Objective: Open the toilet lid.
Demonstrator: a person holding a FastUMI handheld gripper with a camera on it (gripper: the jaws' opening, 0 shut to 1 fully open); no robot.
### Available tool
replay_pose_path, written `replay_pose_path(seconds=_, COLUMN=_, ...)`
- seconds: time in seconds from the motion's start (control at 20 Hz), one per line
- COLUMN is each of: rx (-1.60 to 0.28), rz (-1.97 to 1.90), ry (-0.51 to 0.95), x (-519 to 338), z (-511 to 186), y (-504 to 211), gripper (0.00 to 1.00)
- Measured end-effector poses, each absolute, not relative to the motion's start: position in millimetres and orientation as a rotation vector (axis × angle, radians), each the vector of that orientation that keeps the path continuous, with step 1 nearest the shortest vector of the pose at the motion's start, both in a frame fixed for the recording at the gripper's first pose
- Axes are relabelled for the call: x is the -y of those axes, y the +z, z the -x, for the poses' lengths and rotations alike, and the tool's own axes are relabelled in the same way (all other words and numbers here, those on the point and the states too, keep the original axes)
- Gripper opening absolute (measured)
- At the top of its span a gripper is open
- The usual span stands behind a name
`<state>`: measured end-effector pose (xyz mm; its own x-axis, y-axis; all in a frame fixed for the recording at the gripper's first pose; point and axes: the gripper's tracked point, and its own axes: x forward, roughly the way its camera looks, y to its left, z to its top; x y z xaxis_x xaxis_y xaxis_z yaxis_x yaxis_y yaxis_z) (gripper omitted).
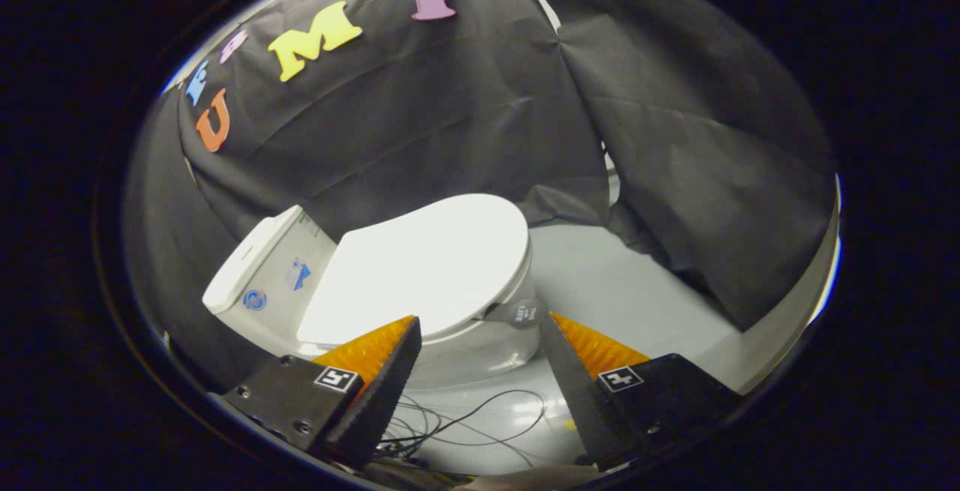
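A white toilet (465,356) stands on the floor just ahead of the fingers, tilted in the view. Its white lid (420,270) lies flat down over the seat. The tank (262,273) with small blue stickers is at the lid's far left end. A small grey tab (523,313) sticks out from the lid's rim near the right finger. My gripper (480,326) is open, its two fingers spread wide with the toilet's front side showing between them. Nothing is held, and the fingers touch nothing.
Black cloth walls (450,116) hang close behind and to the right of the toilet. The floor (622,288) is pale grey. Thin black cables (480,416) lie loose on the floor below the toilet, between the fingers.
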<state>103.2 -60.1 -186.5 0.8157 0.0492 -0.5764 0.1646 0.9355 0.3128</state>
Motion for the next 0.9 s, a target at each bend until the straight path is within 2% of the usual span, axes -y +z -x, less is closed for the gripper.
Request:
replay_pose_path(seconds=0.6, rx=-0.734, rz=-0.344, ry=-0.048, x=76.2, z=-134.3, y=-222.4, gripper=0.98)
replay_pose_path(seconds=0.9, rx=-0.796, rz=-0.519, ry=-0.032, x=82.8, z=-160.7, y=-242.9, gripper=0.96)
